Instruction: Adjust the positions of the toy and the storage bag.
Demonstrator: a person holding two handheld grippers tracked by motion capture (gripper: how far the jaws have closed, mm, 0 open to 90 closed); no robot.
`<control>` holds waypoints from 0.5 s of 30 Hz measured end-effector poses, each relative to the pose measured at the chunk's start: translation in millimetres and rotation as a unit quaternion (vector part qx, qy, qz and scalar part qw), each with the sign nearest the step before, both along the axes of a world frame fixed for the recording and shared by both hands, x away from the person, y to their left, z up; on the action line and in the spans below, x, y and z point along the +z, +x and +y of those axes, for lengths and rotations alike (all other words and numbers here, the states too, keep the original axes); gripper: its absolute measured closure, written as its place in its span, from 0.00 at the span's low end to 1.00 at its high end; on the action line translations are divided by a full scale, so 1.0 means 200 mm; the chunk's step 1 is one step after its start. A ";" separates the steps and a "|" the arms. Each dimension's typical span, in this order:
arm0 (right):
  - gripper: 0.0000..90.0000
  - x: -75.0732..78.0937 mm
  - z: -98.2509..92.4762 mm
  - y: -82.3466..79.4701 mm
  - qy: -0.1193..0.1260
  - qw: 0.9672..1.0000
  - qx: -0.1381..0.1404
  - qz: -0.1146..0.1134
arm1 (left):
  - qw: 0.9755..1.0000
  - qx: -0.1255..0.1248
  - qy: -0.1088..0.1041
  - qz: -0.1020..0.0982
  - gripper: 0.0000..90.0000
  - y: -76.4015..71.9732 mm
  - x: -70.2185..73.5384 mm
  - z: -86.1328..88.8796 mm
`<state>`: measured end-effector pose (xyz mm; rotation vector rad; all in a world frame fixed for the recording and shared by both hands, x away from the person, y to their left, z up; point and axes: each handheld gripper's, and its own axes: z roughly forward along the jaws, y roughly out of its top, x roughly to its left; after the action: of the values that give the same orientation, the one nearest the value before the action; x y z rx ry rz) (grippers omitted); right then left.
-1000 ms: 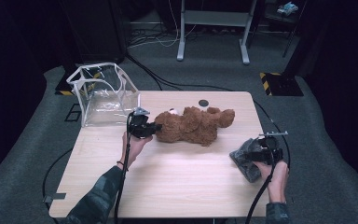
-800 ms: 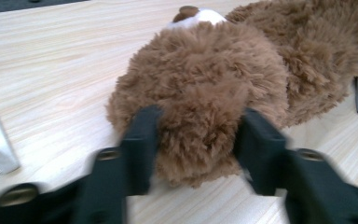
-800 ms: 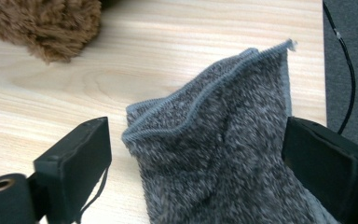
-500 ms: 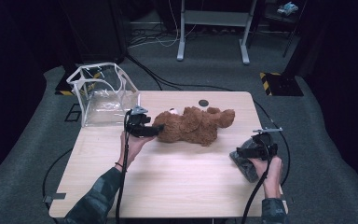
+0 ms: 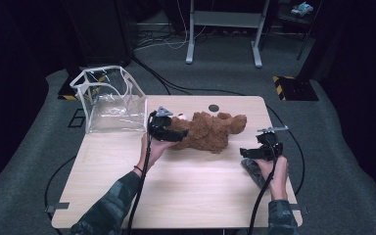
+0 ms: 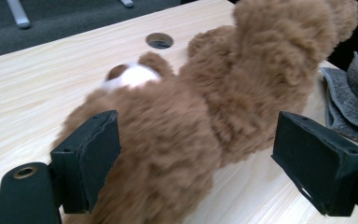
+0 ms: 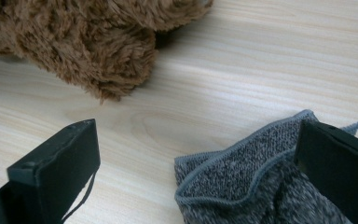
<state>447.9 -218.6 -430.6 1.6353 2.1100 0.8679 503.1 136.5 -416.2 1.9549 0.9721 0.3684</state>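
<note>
A brown teddy bear (image 5: 210, 131) lies on its side in the middle of the wooden table (image 5: 186, 196). My left gripper (image 5: 172, 133) is at its head end. In the left gripper view the bear (image 6: 205, 116) lies between the wide-apart jaws of the left gripper (image 6: 200, 163), which have just been opening; the fur brushes the left pad (image 6: 88, 158) and the right pad stands clear. My right gripper (image 5: 252, 152) hovers over a grey knitted cloth (image 5: 252, 170). The right gripper (image 7: 196, 172) has also just been opening, and the cloth (image 7: 242, 182) lies loose against its right jaw.
A clear plastic bag (image 5: 110, 100) with a white rim stands open at the table's far left corner. A round cable hole (image 5: 214, 107) sits near the far edge. Cables trail from both grippers over the near edge. Dark carpet surrounds the table.
My left gripper has slid right along the bear's head and its jaws have spread apart. The right gripper has lifted slightly away from the grey cloth, which now lies on the table.
</note>
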 end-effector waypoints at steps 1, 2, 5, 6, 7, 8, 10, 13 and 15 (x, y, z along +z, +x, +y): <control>0.00 0.00 0.01 0.01 0.002 1.000 0.005 0.004 | 1.000 -0.006 0.005 -0.003 0.16 0.01 0.01 -0.04; 0.00 0.01 0.02 0.01 0.002 1.000 0.004 0.005 | 1.000 -0.009 0.006 -0.004 0.16 0.01 0.01 -0.06; 0.00 0.01 0.03 0.02 0.003 1.000 0.005 0.006 | 1.000 -0.019 0.013 -0.004 0.17 0.01 0.02 -0.12; 0.00 0.01 0.03 0.02 0.000 1.000 0.007 0.004 | 1.000 -0.022 0.013 -0.006 0.17 0.02 0.02 -0.14; 0.00 0.02 0.05 0.03 -0.002 1.000 0.008 0.003 | 0.999 -0.029 0.018 -0.004 0.17 0.02 0.03 -0.16; 0.00 0.03 0.05 0.03 -0.001 1.000 0.006 0.006 | 0.999 -0.028 0.015 -0.010 0.18 0.02 0.02 -0.20; 0.00 0.03 0.05 0.03 0.000 1.000 0.010 0.003 | 0.999 -0.032 0.014 -0.008 0.19 0.03 0.02 -0.22; 0.00 0.03 0.06 0.04 -0.005 1.000 0.015 0.003 | 0.999 -0.045 0.022 -0.004 0.27 0.04 0.01 -0.30; 0.00 0.03 0.07 0.04 -0.005 1.000 0.015 0.006 | 0.999 -0.047 0.021 -0.004 0.28 0.05 0.00 -0.31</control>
<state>455.8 -205.1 -424.1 1.6107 2.1490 0.8591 512.2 74.9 -416.3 2.0271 0.8707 0.3453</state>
